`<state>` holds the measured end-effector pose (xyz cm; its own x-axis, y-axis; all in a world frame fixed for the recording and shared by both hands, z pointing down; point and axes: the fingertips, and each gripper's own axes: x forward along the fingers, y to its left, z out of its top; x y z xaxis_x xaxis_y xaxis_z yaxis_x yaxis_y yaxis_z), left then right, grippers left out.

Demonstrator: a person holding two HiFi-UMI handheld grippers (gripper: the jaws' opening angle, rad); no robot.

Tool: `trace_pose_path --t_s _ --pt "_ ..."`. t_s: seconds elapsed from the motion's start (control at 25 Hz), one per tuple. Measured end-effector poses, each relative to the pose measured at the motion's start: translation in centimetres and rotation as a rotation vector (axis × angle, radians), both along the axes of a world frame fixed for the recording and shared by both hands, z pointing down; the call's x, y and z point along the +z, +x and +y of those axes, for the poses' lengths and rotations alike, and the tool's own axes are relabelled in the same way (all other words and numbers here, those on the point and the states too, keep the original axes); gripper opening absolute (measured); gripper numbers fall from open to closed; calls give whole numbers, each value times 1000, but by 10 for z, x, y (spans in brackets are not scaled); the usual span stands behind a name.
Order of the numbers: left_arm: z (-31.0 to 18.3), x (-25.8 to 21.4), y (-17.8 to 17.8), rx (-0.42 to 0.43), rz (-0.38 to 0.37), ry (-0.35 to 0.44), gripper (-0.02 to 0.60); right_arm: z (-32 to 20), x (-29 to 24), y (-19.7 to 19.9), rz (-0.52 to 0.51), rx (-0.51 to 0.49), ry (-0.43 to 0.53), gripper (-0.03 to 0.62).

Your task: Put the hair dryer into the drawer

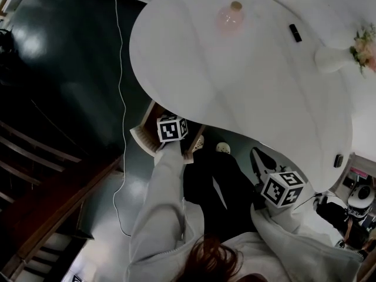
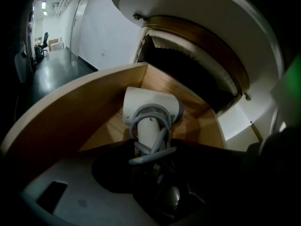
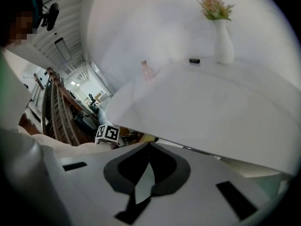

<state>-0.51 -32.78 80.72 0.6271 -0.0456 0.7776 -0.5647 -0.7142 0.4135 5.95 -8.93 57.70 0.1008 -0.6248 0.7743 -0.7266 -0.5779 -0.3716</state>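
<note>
While the dryer [image 2: 150,109] hangs inside the walls of the open drawer [image 2: 70,121], it is not yet set down for certain: its white head sits low over the wooden floor, and whether it touches the wood cannot be told. Its long axis runs straight out from the tool, handle nearest the jaws and head at the far end, with the barrel lying crosswise toward the drawer's back. The grey cord [image 2: 151,126] is looped round the handle and bunched just ahead of the jaws. The left gripper [image 2: 154,157] has the handle clamped between its jaws, held partly apart by that thickness, and it points steeply down into the drawer. So the thing lies dead ahead of and below the holding tool, and the likely move is a short drop and a release, with care that the cord loops do not catch the jaws. The drawer juts from under the white table [image 1: 247,87]. The right gripper [image 3: 149,147] is well off to the side below the table edge, jaws together on nothing, farther from the drawer.
</note>
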Motion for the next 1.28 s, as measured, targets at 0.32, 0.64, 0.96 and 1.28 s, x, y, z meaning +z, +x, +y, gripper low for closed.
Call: trace_pose_path --t_s 0.32,0.64,0.96,1.28 --pt "2 17 2 48 -105 60 238 6 6 5 -21 36 -14 49" --pt "13 27 12 46 -96 40 241 1 11 2 -30 11 -22 49" --pt "23 25 19 105 -62 25 331 -4 8 -1 -39 0 -2 49" --pt "11 9 21 82 -20 129 362 -6 6 -8 -52 -14 14 49"
